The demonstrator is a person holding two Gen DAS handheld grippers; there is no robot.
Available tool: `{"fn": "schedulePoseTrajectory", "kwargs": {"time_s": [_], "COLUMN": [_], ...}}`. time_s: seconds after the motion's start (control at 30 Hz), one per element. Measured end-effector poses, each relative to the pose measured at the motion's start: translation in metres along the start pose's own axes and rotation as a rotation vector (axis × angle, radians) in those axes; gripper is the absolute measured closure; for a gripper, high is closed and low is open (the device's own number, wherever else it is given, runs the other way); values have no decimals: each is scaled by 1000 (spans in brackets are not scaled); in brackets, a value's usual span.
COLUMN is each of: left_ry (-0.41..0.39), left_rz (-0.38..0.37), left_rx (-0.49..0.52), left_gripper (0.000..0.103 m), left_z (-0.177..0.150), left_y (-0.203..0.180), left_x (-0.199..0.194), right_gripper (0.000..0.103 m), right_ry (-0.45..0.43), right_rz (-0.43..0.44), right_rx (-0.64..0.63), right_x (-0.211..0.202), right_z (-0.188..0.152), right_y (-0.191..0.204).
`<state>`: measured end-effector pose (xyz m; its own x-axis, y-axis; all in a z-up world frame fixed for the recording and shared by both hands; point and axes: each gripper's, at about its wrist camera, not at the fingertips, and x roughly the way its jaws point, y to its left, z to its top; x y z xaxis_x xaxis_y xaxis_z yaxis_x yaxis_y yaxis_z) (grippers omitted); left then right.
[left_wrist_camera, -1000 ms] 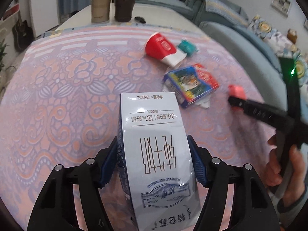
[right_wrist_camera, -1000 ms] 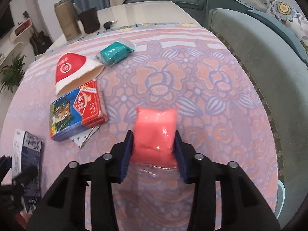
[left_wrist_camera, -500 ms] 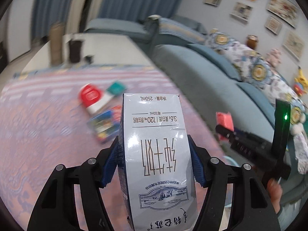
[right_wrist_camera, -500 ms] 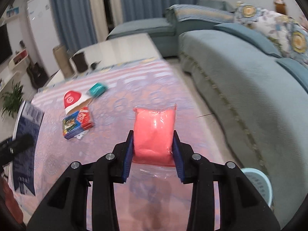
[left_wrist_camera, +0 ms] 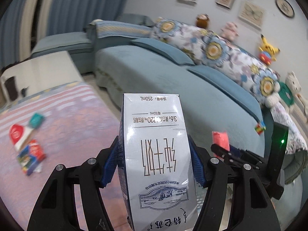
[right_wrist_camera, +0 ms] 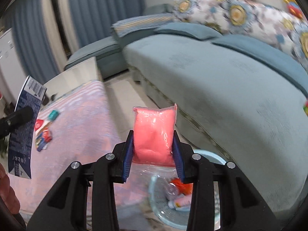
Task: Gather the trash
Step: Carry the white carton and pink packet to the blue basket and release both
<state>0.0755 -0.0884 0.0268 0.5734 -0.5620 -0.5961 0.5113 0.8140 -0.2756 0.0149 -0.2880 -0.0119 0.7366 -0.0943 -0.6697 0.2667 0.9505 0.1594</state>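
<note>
Milk carton [left_wrist_camera: 157, 154], grey-white with printed lettering, clamped upside down between the blue pads of the left gripper [left_wrist_camera: 156, 161]; jaws about half apart, pressed on both sides of the carton, which is held in the air. Pink plastic-wrapped packet [right_wrist_camera: 155, 132] pinched upright in the right gripper [right_wrist_camera: 154, 150], jaws narrow, pads tight against its sides. From the left wrist view the right gripper and its packet show off to the right, near the sofa's edge; from the right wrist view the carton shows at far left.

Below the right gripper, pale blue basket [right_wrist_camera: 215, 157] on the floor, with crumpled wrappers in it, one orange-red [right_wrist_camera: 181, 187]; the packet hangs near its rim, partly above it.

Left behind on the surface [left_wrist_camera: 73, 130], which wears a pink floral cloth: red-and-white paper cup [left_wrist_camera: 18, 136] on its side, teal packet [left_wrist_camera: 35, 120] just beside it, red-and-blue box [left_wrist_camera: 31, 158] near the cup. All blurred.

Beyond: blue-grey sofa [left_wrist_camera: 173, 80] with floral cushions, soft toys along its back, small colourful cube [left_wrist_camera: 259, 128] on the seat, blue curtains, framed pictures on the wall.
</note>
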Motion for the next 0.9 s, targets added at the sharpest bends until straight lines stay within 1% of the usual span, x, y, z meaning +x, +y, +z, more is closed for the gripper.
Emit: {"fn": "schedulePoseTrajectory", "kwargs": {"time_s": [0.2,0.37,0.53,0.67,0.8,0.83,0.9], "left_ry": [100,168,230,274,301,307,315], "left_rz": [-65,-87,-99,-122,-132,-137,-131], "left_rx": [49,74,99,94,91,89,83], "left_gripper": [40,40,40,40,39,36,34], "left_z": [-7,-18,-27,-32,-38,-40,-43], "left_y": [-45,-67,-79,-81,-83,-82,-79], "left_x": [60,98,129,145,159,161,164], "right_gripper": [69,69,69,69,67,67,67], "right_ry": [67,122,157,193,228,234,243], "right_rz": [-66,-89,-115,-115,-117,-117,-118], "right_rx": [115,188,228,256,275,279,286], "right_x": [13,30,42,53,64,67,70], "right_z": [-29,-51,-69,-78,-86,-87,-90], "right_y": [-64,-98,-118,-130,-137,-138,-139]}}
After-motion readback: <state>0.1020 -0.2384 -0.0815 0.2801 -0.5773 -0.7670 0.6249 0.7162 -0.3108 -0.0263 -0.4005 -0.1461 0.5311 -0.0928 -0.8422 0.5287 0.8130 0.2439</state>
